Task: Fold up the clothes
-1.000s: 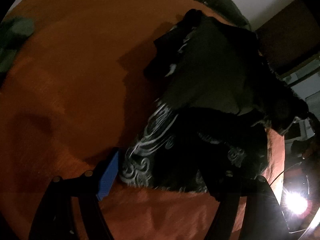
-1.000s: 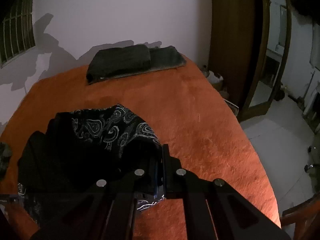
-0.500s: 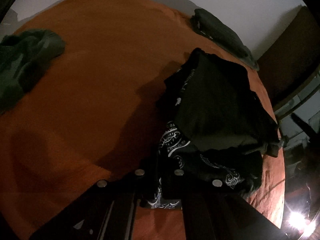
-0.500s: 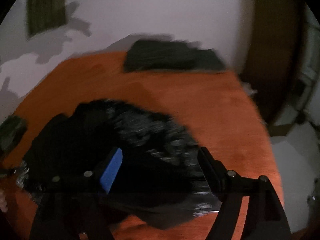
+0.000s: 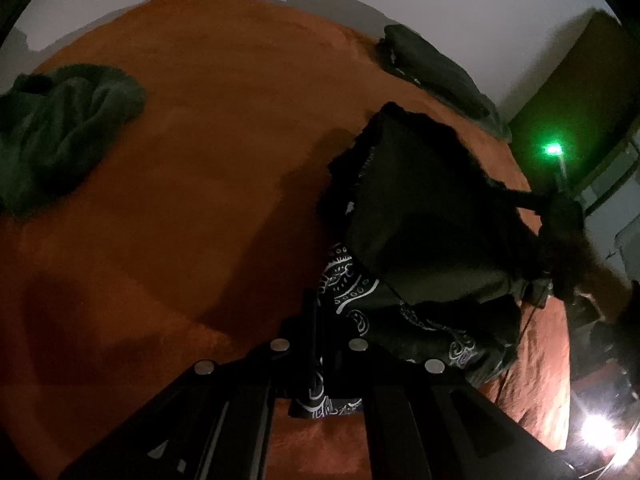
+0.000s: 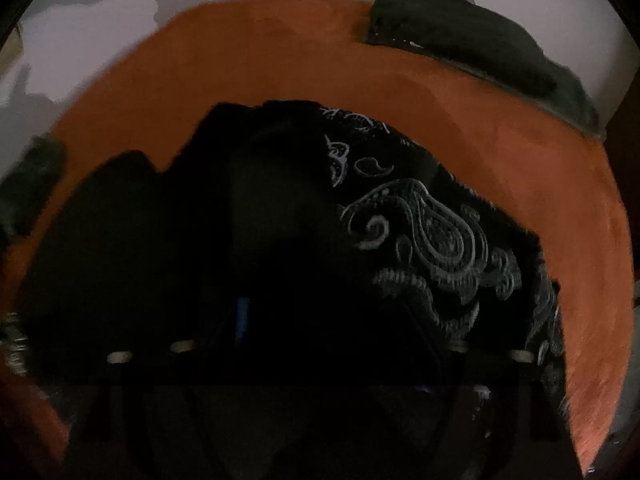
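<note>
A black garment with white paisley print (image 5: 420, 232) lies crumpled on the orange blanket (image 5: 200, 160). My left gripper (image 5: 318, 320) is shut on its near printed hem, which sticks out below the fingers. In the right wrist view the same garment (image 6: 432, 232) fills the picture. My right gripper (image 6: 332, 312) hangs low over it, pointing steeply down. Its jaws are closing, with dark cloth lying between them. The blue pad (image 6: 242, 316) still stands apart from the other finger. Most of the fingers are lost in shadow.
A crumpled green garment (image 5: 60, 132) lies at the blanket's left. Folded dark clothes (image 5: 436, 72) are stacked at the far edge by the wall. A green light (image 5: 554, 150) glows over a dark shape at the garment's right. A bright lamp (image 5: 596, 428) glares at lower right.
My left gripper shut on the garment's hem and drew back a little with it. My right gripper let go of the fold, opened wide and dropped close over the garment.
</note>
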`<state>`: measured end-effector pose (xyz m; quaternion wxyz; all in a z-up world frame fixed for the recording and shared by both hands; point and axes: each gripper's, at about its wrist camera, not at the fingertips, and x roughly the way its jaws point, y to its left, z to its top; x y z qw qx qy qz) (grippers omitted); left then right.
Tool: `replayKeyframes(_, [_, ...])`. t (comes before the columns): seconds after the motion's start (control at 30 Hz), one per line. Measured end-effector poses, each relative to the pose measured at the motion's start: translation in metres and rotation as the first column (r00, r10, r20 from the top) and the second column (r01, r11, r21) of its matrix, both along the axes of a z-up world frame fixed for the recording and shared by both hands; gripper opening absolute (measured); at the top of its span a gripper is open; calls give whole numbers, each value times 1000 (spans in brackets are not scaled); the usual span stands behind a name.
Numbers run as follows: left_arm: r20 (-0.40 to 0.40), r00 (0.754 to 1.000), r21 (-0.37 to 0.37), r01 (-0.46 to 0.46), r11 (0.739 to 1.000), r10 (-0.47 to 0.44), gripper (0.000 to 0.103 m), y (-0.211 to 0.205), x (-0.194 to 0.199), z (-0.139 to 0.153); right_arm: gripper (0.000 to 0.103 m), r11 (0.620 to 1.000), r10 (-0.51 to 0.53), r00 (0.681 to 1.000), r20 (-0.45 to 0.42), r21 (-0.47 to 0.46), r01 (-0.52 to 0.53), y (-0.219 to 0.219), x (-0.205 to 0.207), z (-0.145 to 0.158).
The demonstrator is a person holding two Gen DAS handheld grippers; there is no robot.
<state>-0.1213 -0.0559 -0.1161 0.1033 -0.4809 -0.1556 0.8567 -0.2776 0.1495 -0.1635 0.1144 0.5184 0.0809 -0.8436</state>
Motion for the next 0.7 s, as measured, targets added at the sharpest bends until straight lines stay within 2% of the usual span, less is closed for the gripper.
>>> replayKeyframes(0.03, [-4, 1000, -3, -10, 1000, 10, 2, -4, -9, 1, 2, 1000, -12, 1000, -4, 2, 12, -1, -5, 0])
replayKeyframes(0.13, [-34, 999, -42, -38, 998, 36, 2, -17, -43, 15, 0, 991, -117, 991, -60, -77, 112, 15, -16, 26])
replayKeyframes(0.27, [-140, 987, -68, -93, 993, 83, 1, -31, -93, 64, 0, 957, -229, 953, -197, -224, 184, 42, -26, 101])
replayKeyframes(0.33, [-263, 959, -62, -124, 990, 104, 1, -42, -101, 111, 0, 935, -261, 928, -264, -308, 175, 52, -12, 143])
replayKeyframes(0.43, [-432, 893, -66, -173, 983, 128, 1, -61, -84, 170, 0, 897, -311, 880, -358, -417, 147, 70, 31, 198])
replayKeyframes(0.5, [-462, 876, -71, -194, 978, 140, 2, -75, -68, 181, 0, 878, -338, 864, -373, -455, 147, 85, 76, 207])
replayKeyframes(0.57, [-414, 897, -76, -200, 977, 151, 2, -86, -46, 167, 0, 860, -369, 868, -334, -476, 183, 101, 123, 195])
replayKeyframes(0.67, [-254, 958, -145, -173, 974, 132, 2, -87, -28, 109, 0, 863, -381, 906, -186, -423, 276, 115, 176, 139])
replayKeyframes(0.7, [-162, 979, -174, -149, 974, 121, 2, -86, -18, 79, 0, 871, -374, 919, -128, -390, 300, 117, 189, 115])
